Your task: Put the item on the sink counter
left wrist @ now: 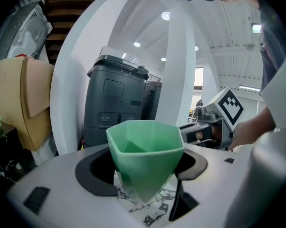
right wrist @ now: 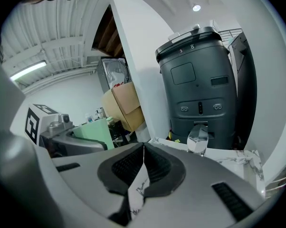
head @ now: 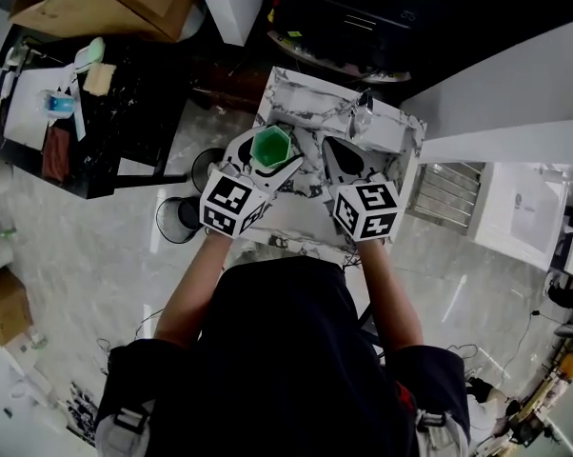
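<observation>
A green faceted cup (head: 270, 147) (left wrist: 144, 156) sits upright between the jaws of my left gripper (head: 267, 160) (left wrist: 145, 167), which is shut on it above the marble sink counter (head: 306, 98). My right gripper (head: 348, 155) (right wrist: 143, 163) hovers just to the right of it, shut with nothing between its jaws. In the right gripper view the green cup (right wrist: 93, 129) and the left gripper show at the left. A chrome faucet (head: 363, 112) (right wrist: 198, 139) stands at the counter's far right.
A dark grey machine (left wrist: 115, 103) (right wrist: 200, 89) stands behind the counter. A black table with clutter (head: 77, 112) and cardboard boxes (head: 106, 3) lie to the left. A white cabinet (head: 515, 93) is on the right. Round stools (head: 177, 219) stand near the counter's left.
</observation>
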The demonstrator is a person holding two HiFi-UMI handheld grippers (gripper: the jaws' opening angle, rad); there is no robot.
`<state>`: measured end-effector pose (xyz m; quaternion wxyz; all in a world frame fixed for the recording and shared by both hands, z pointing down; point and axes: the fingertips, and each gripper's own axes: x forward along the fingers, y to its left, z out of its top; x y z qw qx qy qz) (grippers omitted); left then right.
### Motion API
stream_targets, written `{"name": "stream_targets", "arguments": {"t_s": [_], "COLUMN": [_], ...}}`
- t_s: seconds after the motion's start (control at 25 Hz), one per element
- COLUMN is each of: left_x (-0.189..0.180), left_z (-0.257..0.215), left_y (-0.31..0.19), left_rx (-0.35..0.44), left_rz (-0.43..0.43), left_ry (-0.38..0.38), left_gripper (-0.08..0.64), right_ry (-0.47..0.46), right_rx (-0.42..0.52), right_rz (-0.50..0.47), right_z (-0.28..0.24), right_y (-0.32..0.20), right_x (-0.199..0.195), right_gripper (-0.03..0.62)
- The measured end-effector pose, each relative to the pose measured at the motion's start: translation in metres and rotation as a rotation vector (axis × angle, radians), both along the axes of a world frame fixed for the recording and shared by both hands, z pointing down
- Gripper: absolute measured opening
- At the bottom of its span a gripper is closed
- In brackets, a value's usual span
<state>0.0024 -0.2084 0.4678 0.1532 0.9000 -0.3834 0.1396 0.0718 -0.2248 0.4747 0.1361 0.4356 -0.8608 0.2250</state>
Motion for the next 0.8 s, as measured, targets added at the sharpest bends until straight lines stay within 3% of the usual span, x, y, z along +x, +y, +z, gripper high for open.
{"name": "stream_targets", "arguments": {"t_s": [0.8], "left_x": [0.011], "left_z": [0.047], "left_y": [-0.042], "left_rx": [-0.009], "left_rz": [-0.019], "left_ry": [-0.049], "left_gripper": [0.334], "right_ry": [-0.021], "right_rx": [-0.089], "right_rz": [-0.047], "right_z": [0.043], "right_y": [-0.004], "right_x": [-0.009], "right_gripper": [0.035]}}
